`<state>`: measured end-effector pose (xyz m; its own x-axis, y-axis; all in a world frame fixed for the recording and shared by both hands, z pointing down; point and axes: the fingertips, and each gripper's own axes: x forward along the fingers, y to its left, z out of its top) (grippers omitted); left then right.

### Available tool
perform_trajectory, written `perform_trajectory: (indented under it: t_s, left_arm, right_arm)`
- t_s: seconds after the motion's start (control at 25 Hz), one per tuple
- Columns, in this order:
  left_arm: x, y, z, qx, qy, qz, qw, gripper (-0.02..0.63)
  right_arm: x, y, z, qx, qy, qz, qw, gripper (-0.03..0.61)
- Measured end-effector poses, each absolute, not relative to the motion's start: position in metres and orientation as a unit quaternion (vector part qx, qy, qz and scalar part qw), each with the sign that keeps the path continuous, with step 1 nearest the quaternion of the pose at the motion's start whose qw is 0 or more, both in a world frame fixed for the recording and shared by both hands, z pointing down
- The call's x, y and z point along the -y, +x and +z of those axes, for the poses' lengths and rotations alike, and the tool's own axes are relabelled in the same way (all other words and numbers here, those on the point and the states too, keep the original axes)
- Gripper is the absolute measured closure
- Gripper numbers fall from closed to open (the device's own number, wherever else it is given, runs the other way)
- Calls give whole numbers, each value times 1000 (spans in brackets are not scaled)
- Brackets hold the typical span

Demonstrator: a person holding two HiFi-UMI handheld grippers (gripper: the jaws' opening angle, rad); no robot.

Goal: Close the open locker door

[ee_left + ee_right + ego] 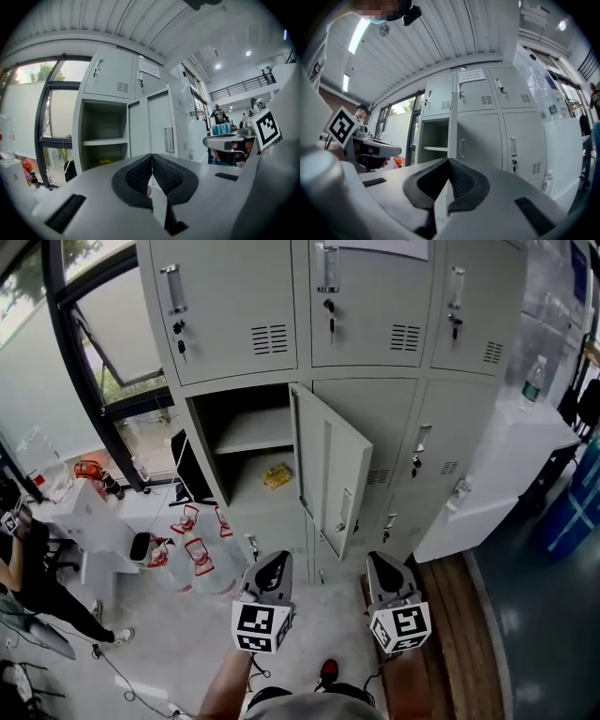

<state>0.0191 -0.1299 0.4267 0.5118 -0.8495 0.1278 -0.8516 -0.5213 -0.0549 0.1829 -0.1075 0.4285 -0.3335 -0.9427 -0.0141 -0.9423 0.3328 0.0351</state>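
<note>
A grey locker bank (375,324) stands ahead of me. One lower door (330,470) hangs open, swung out toward me, handle (345,510) on its inner-facing edge. Behind it the open compartment (248,442) shows a shelf and a small yellow item (277,475). My left gripper (274,570) and right gripper (386,570) hover side by side below the door, well short of it, both shut and empty. The same open door (150,124) appears in the left gripper view and edge-on as a door (453,126) in the right gripper view.
A white appliance (497,479) leans against the lockers at right, a bottle (532,381) on top. Left of the lockers are a window (103,343), a white stand (94,521) and clear water jugs (202,563) on the floor. A seated person (28,577) is at far left.
</note>
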Motion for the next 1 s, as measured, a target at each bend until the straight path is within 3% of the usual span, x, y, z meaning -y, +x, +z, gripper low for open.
perform_trajectory:
  t_s: [0.44, 0.56, 0.68, 1.0]
  left_arm:
    - [161, 17, 440, 547, 833, 83, 17, 591]
    - [166, 15, 441, 554, 828, 83, 16, 591]
    - [171, 12, 442, 561, 824, 82, 15, 591]
    - [183, -3, 438, 571, 817, 76, 7, 591]
  right_arm:
    - [155, 175, 432, 873, 488, -13, -23, 557]
    - [163, 168, 431, 891, 453, -9, -31, 407]
    - [174, 162, 434, 898, 438, -6, -28, 315]
    - [200, 154, 438, 902, 431, 8, -29, 290]
